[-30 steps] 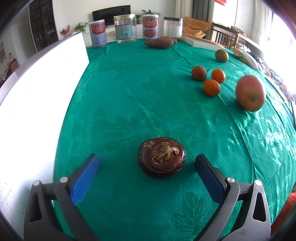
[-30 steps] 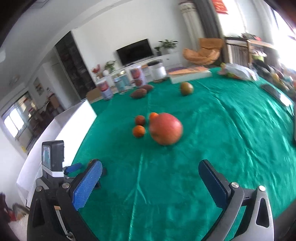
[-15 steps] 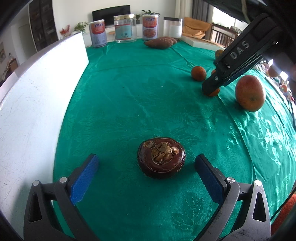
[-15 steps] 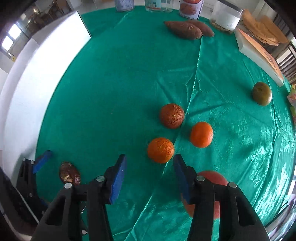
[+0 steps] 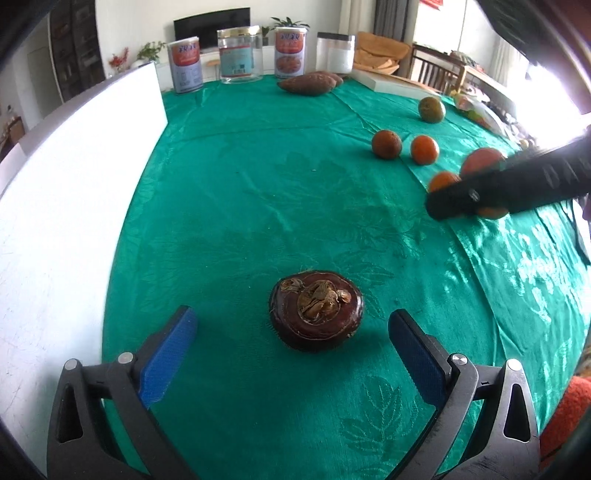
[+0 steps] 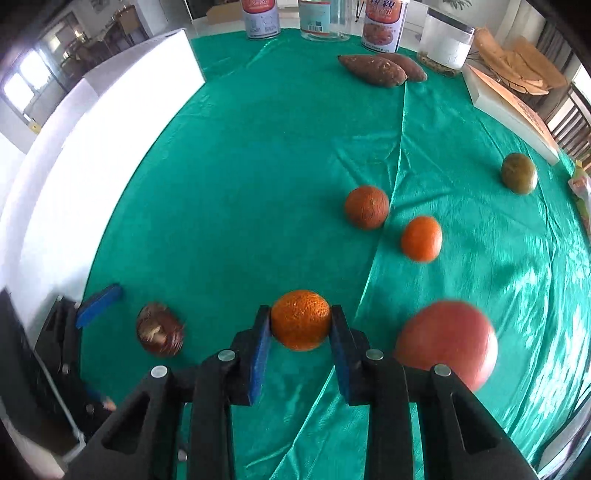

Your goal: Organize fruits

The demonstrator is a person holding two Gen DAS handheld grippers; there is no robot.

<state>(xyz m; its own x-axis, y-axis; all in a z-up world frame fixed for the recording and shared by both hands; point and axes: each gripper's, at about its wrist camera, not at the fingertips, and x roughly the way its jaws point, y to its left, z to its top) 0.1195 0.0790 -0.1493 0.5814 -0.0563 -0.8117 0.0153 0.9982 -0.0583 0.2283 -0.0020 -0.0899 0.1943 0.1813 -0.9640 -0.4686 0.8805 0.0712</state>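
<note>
My right gripper (image 6: 300, 325) is shut on a small orange (image 6: 300, 319) that rests on the green tablecloth (image 6: 258, 166); both blue pads press its sides. A large red fruit (image 6: 448, 341) lies just right of it. Two more oranges (image 6: 367, 206) (image 6: 422, 238) and a greenish fruit (image 6: 519, 178) lie farther back. My left gripper (image 5: 291, 328) stands open around a dark brown water chestnut (image 5: 316, 309) without touching it. In the left wrist view the right gripper (image 5: 498, 192) covers most of the gripped orange (image 5: 443, 181).
A white board (image 5: 55, 221) runs along the table's left edge. Two sweet potatoes (image 6: 373, 69), several cans and jars (image 6: 382, 22) and a flat white box (image 6: 509, 110) stand at the far end. A bag lies at the right edge.
The right gripper came down and forward onto the nearest orange and its jaws went from wide open to shut on it. The left gripper and the water chestnut stayed put.
</note>
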